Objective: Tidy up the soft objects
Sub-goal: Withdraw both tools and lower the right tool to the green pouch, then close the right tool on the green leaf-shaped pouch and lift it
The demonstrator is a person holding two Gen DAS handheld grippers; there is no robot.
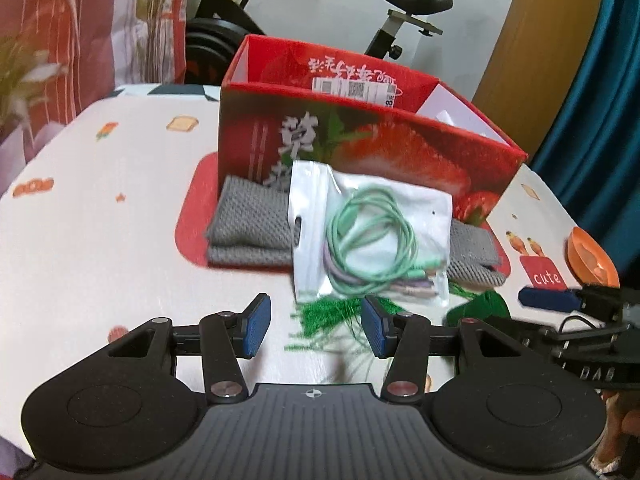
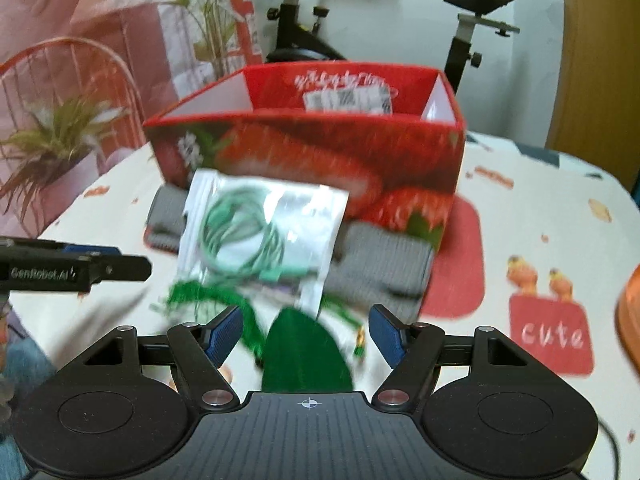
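Note:
A red strawberry-print box point(image 1: 360, 140) point(image 2: 320, 152) stands open-topped on the table. In front of it lies a folded grey knitted cloth point(image 1: 248, 220) point(image 2: 384, 264). A clear zip bag with a coiled green cable point(image 1: 368, 232) point(image 2: 256, 232) rests on the cloth and leans on the box. A green tasselled piece point(image 1: 324, 316) point(image 2: 304, 352) lies on the table nearest me. My left gripper point(image 1: 316, 328) hovers open over the tassel strands, nothing pressed. My right gripper point(image 2: 306, 336) is open above the green piece's solid part. Each gripper shows at the other view's edge.
The table wears a white printed cloth point(image 1: 120, 220) with a red mat under the box. An orange bowl point(image 1: 590, 258) point(image 2: 630, 320) sits at the right edge. An exercise bike point(image 1: 400, 12) stands behind the table, plants point(image 2: 60, 136) to the left.

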